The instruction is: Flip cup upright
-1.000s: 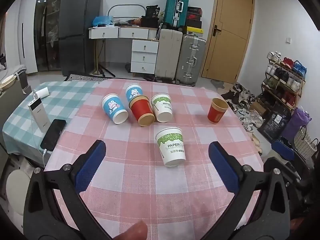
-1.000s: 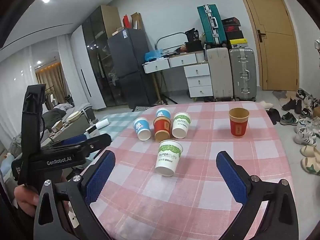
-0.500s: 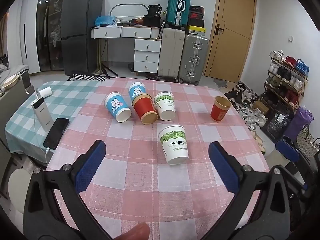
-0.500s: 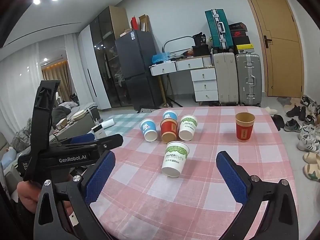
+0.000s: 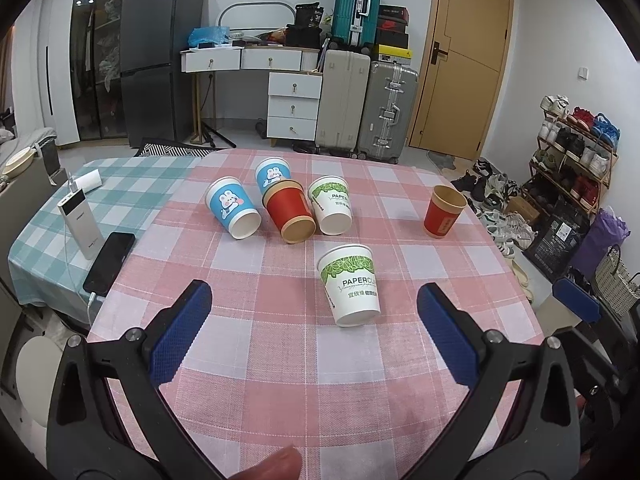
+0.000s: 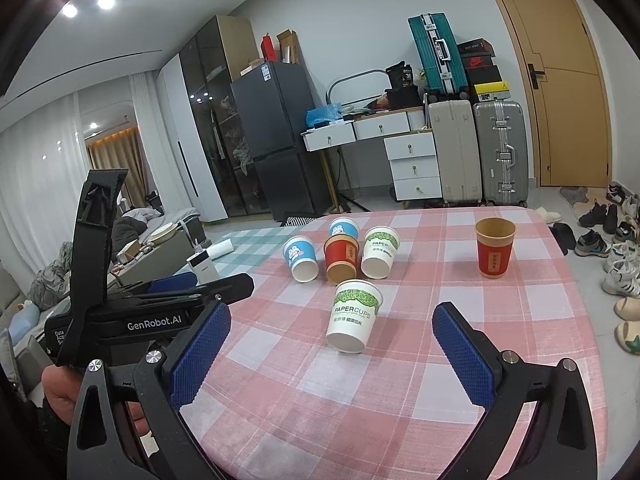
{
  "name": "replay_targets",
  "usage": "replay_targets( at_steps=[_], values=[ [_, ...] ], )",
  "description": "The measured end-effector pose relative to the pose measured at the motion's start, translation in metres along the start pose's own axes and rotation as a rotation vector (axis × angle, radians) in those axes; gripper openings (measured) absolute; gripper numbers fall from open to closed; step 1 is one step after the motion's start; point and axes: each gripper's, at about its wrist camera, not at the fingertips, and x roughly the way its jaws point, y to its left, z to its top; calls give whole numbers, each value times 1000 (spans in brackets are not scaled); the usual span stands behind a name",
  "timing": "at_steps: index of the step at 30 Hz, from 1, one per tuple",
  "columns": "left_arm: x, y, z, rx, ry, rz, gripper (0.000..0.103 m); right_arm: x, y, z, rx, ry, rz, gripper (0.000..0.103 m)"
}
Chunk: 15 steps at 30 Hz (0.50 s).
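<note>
Our left gripper point(image 5: 314, 316) and right gripper point(image 6: 330, 334) both hover with jaws spread wide and empty above the pink checked table point(image 5: 280, 380); an upside-down white paper cup point(image 5: 352, 290) stands just ahead, between the fingers' lines

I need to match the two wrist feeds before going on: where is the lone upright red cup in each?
Left wrist: the upright red cup stands right of centre, past the right finger.
Right wrist: it stands upper right, apart from the others.
Shared landmark: the nearest white PAPERCUPS cup, centred in both.
</note>
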Motion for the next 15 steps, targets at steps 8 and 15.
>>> replay_targets(
  at_steps=[8,15],
  values=[
    [4,-2,-2,3,2,-3,103,2,-3,1,19,12,1,103],
    [6,-4,-4,7,2,-1,103,2,-4,1,21,11,4,103]
  ],
)
